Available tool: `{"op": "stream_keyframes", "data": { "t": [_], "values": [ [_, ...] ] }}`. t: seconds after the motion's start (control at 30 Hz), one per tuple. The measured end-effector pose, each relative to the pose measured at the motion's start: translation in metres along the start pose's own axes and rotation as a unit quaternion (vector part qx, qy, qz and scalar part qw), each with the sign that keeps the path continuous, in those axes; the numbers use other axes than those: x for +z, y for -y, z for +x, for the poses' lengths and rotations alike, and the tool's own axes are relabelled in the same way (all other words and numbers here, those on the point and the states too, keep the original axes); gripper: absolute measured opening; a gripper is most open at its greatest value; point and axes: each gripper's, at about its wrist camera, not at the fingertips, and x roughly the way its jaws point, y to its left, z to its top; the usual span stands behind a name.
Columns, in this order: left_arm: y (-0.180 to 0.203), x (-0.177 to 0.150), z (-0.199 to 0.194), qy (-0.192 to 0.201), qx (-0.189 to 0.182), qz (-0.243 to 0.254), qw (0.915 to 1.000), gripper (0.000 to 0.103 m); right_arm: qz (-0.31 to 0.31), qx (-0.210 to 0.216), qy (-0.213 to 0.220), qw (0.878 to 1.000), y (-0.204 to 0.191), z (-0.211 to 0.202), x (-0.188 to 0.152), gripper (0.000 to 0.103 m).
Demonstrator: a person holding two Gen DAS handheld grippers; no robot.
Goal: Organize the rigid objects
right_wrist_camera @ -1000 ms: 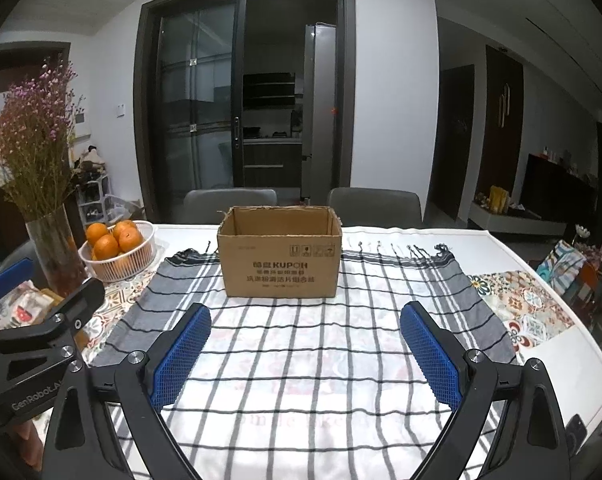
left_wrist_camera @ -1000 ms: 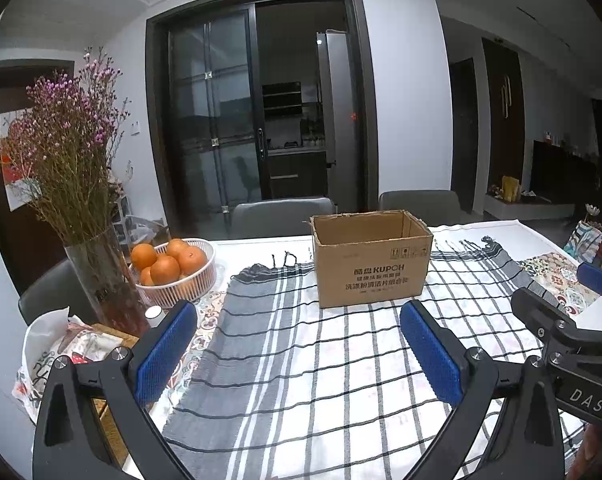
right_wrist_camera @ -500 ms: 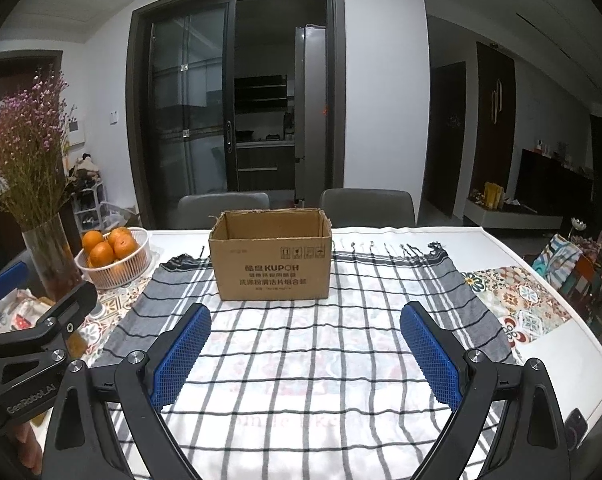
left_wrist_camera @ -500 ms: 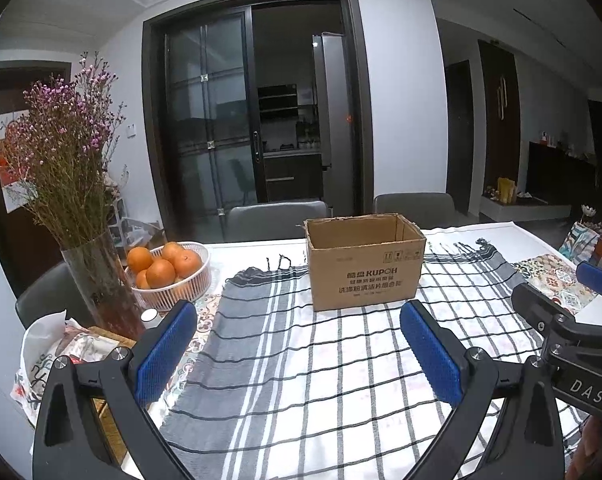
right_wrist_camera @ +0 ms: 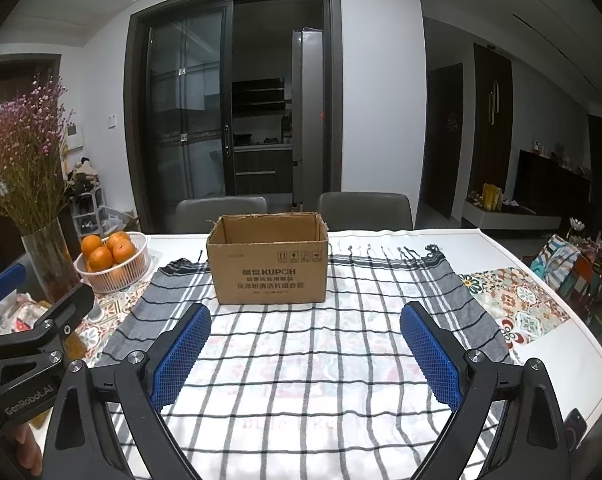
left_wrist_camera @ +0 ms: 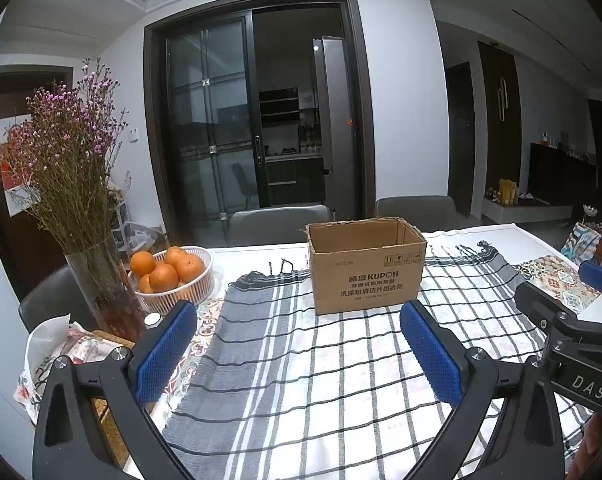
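An open brown cardboard box [left_wrist_camera: 366, 266] stands on a checked cloth [left_wrist_camera: 333, 364] at the far middle of the table; it also shows in the right wrist view [right_wrist_camera: 268, 264]. Its inside is hidden. My left gripper [left_wrist_camera: 299, 352] is open and empty, held above the cloth short of the box. My right gripper [right_wrist_camera: 305, 354] is open and empty too, level with the left one. Each gripper shows at the edge of the other's view.
A white basket of oranges [left_wrist_camera: 173, 274] and a glass vase of dried flowers [left_wrist_camera: 101, 280] stand at the left, with a plastic bag [left_wrist_camera: 49, 360] nearer. Two grey chairs [right_wrist_camera: 221, 212] stand behind the table. The right table edge [right_wrist_camera: 581, 344] is close.
Both grippers have drawn back and risen a little, so the box looks slightly farther and smaller. Both stay open and empty.
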Motion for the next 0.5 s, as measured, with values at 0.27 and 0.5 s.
{"op": "stream_keyframes", "data": {
  "t": [0.27,0.5],
  "values": [
    [0.0016,-0.0002,-0.0027,0.004,-0.001,0.0,1.0,0.103,0.0,-0.001,0.003,1.0,0.0017,-0.0011,0.0003,0.097],
    [0.0022,0.001,-0.0064,0.01,0.0,-0.001,0.9999,0.103,0.0,-0.002,0.004,1.0,0.003,-0.0018,0.0007,0.097]
  ]
}}
